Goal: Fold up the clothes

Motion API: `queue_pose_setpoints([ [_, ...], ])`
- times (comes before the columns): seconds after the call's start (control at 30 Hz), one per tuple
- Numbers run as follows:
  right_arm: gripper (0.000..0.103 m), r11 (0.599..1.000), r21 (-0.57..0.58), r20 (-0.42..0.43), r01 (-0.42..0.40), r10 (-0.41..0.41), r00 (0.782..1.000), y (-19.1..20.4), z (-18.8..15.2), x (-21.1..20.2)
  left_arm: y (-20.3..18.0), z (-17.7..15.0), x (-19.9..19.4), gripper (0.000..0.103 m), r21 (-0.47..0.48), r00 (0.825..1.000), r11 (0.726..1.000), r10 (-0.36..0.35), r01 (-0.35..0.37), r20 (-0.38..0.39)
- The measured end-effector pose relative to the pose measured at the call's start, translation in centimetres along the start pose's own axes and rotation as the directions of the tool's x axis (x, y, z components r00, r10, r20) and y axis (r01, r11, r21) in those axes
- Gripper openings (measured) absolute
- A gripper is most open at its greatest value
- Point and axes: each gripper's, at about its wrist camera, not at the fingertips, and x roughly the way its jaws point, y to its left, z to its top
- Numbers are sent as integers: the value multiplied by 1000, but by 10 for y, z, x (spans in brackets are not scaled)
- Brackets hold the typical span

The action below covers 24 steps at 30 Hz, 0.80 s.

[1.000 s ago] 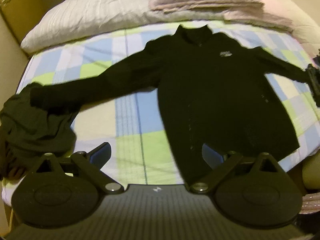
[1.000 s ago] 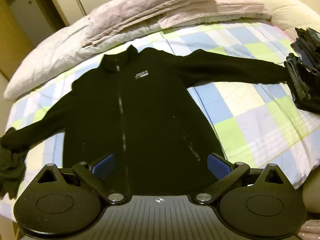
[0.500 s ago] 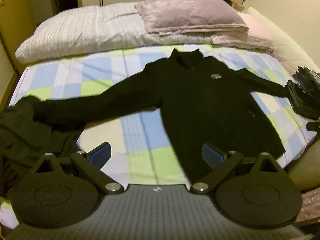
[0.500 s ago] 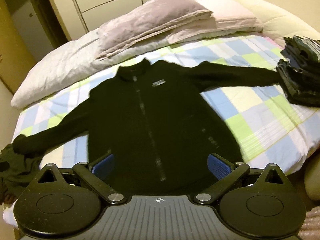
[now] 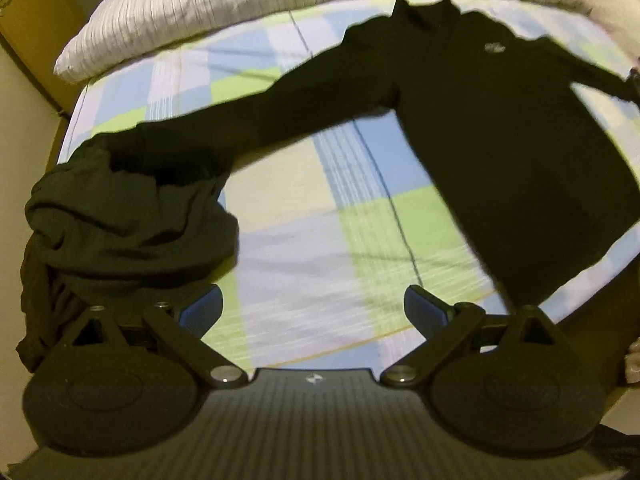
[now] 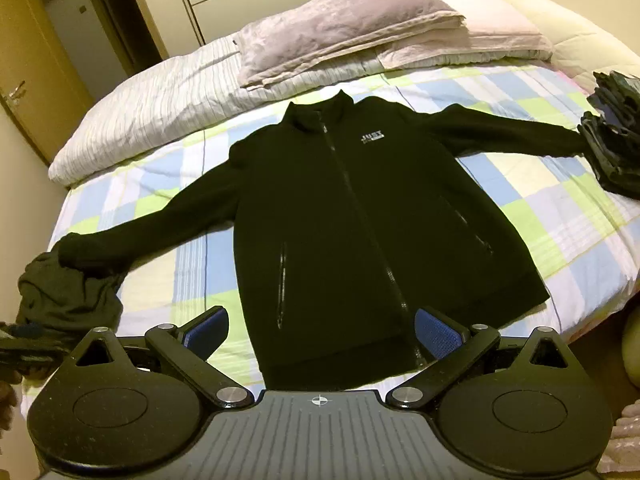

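A black zip jacket (image 6: 352, 208) lies flat and face up on the checked bedsheet (image 6: 560, 200), both sleeves spread wide; it shows in the left wrist view as the jacket (image 5: 500, 140). My right gripper (image 6: 322, 330) hovers open above its hem, nothing between the blue pads. My left gripper (image 5: 312, 310) is open over bare sheet (image 5: 320, 240), between the jacket body and a crumpled dark garment (image 5: 128, 220). The left sleeve's cuff rests against that garment. In the right wrist view the left gripper's body (image 6: 28, 350) peeks in at the left edge.
A crumpled dark garment (image 6: 68, 296) lies at the bed's left edge. A stack of dark folded clothes (image 6: 612, 140) sits at the right edge by the right cuff. Pillows and a folded grey blanket (image 6: 344, 28) fill the bed's head. A wooden door (image 6: 28, 80) stands left.
My left gripper has swung left and down toward the left sleeve and crumpled garment. My right gripper has pulled back a little, the jacket now centred. Both stay open.
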Motion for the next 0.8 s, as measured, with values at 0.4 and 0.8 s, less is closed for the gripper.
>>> queue_pose_setpoints([
  [0.4, 102, 1000, 15, 33, -8, 8, 999, -36, 12, -6, -15, 21, -29, 95, -45, 997, 999, -23, 26, 69],
  [0.8, 102, 998, 36, 52, 43, -45, 998, -65, 0, -2, -23, 40, -72, 95, 38, 983, 998, -53, 47, 176],
])
